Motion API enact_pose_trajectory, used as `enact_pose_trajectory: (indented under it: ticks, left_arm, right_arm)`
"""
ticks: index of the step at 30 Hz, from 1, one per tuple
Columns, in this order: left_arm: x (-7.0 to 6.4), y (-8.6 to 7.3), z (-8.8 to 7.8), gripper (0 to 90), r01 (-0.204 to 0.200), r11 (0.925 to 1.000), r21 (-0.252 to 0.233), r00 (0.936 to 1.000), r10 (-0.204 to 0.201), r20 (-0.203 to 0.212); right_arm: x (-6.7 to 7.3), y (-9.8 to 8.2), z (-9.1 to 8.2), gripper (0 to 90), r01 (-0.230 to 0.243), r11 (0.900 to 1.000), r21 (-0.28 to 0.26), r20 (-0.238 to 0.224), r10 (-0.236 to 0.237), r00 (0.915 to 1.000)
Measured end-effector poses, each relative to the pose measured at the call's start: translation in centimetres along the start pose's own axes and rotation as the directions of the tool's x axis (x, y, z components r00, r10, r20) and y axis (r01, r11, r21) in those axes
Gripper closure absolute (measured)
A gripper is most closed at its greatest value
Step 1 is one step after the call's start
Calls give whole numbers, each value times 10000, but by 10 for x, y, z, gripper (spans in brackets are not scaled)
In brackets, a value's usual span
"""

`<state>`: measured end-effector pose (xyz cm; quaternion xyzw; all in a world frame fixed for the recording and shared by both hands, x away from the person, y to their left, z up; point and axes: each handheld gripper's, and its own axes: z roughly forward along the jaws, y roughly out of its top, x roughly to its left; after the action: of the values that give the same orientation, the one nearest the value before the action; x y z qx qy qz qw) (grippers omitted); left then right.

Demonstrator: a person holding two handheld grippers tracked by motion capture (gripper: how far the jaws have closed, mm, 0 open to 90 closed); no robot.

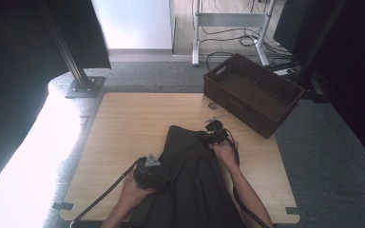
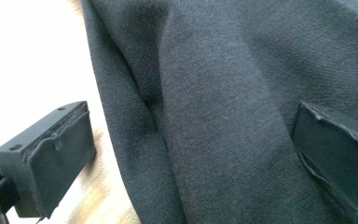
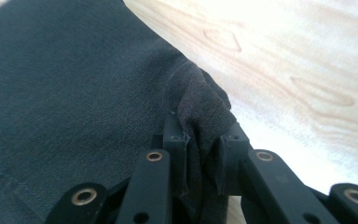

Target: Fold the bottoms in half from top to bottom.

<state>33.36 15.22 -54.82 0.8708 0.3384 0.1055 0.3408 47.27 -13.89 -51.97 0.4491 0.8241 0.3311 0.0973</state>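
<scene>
My right claw is clamped on the cloth's far right corner; its long axis runs toward the table's near edge. My left claw gapes wide, straddling the cloth's left edge, gripping nothing.

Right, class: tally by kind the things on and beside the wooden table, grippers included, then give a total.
Dark garment: 1
Brown basket: 1
Grippers: 2, left gripper and right gripper
Total: 4
</scene>
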Motion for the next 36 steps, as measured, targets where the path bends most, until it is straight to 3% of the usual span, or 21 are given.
enact_pose_trajectory:
  ticks: [9,21,36]
  left_arm:
    - [2,3,2,0,155,9999,22,9997,-155,-176]
    - [8,8,7,0,258,9997,39,9992,-257,-292]
    - [7,8,7,0,288,9996,14,9991,-287,-324]
  right_arm:
    - [7,14,-37,769,331,9954,-894,-188,-349,9992]
    - [25,22,-89,771,1051,9775,-1827,-450,-1151,9923]
    - [58,12,-136,772,1754,9534,-2454,-977,-2044,9740]
